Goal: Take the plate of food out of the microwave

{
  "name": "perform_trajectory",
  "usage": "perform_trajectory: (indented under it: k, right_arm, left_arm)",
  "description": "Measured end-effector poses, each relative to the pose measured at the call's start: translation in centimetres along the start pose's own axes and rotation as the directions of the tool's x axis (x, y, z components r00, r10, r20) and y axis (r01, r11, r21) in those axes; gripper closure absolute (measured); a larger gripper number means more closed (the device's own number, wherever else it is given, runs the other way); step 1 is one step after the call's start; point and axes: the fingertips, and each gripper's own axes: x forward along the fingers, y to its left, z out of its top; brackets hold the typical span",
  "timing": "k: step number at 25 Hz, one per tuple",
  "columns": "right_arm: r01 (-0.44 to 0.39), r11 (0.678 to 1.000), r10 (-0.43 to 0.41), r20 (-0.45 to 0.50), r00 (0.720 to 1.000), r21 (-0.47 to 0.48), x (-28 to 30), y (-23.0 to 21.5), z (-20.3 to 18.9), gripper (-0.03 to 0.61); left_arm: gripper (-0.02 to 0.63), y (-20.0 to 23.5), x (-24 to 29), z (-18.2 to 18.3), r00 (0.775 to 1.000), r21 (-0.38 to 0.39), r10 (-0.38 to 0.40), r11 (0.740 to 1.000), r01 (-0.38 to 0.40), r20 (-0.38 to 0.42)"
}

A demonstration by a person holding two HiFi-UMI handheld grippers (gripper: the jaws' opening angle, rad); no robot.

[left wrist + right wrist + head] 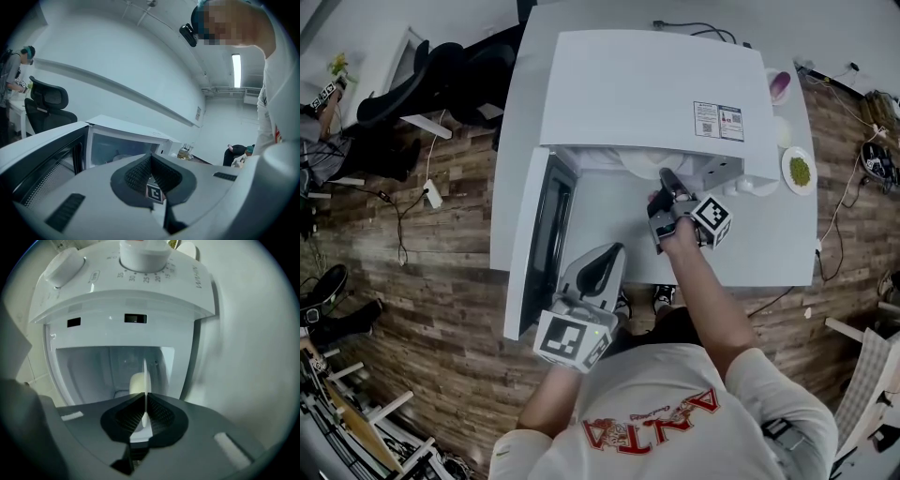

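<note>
Person wears a white short-sleeved T-shirt (656,394) with a red print (649,427) on the front and a small black head camera (188,33). Left gripper (614,253) and right gripper (667,178) are grey moulded shells, each with black cross-hatched pads (136,173) in a dark V-shaped recess and narrow slot marks on the shell. Each carries a white cube with black square markers, left cube (572,339) and right cube (711,219), and a small square marker (155,193) sits just behind the left pads.
</note>
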Motion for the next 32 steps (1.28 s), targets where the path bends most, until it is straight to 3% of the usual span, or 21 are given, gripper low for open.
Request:
perform_trajectory:
  k: [20, 25, 32]
  right_arm:
    - [-0.048, 0.999, 0.047, -0.128, 0.991, -0.010, -11.1, 2.5, -3.3, 0.563]
    - [-0.051, 0.997, 0.040, -0.207, 0.978, -0.050, -15.1, 1.6, -4.7, 0.561]
    - [-0.033, 0.999, 0.033, -0.196, 0.980, 0.000, -20.8, -1.1, -4.0, 0.561]
  left_arm:
    - [0.604, -4.1, 0.6, 0.9, 0.996, 0.041, -0.085, 0.996, 0.084, 0.012]
    - [0.604, -5.7, 1.4, 0.8, 0.993, 0.047, -0.115, 0.992, 0.114, 0.011]
    - [0.604, -9.1, 3.4, 0.3, 0.982, 0.066, -0.191, 0.979, 0.191, -0.016]
